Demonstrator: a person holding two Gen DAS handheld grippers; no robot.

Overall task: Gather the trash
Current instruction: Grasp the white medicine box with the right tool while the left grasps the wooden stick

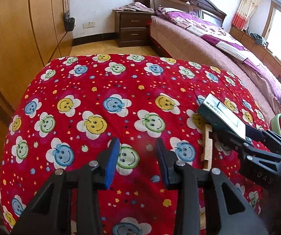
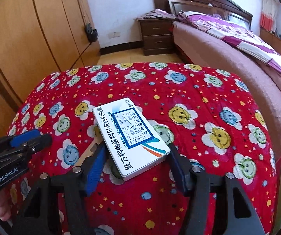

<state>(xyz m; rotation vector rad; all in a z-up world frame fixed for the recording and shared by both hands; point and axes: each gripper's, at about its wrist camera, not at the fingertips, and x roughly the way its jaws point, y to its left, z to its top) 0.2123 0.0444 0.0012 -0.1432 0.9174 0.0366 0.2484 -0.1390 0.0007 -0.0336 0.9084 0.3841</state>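
White medicine box (image 2: 131,138) lies lower-centre between my right gripper (image 2: 138,163)'s spread, unclamped pads, long axis running up-left; left gripper (image 1: 138,156) hangs open, empty.

The red cloth (image 1: 101,98) is bare ahead of the left gripper (image 1: 138,150), so passage there is free. To its right, the box (image 2: 130,137), the wooden piece (image 1: 207,146) and the right gripper (image 2: 136,156) block the way.

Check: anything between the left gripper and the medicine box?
Yes. In the left wrist view a small notched wooden piece lies on the red cloth between the empty left gripper and the medicine box, which sits between the right gripper's fingers.
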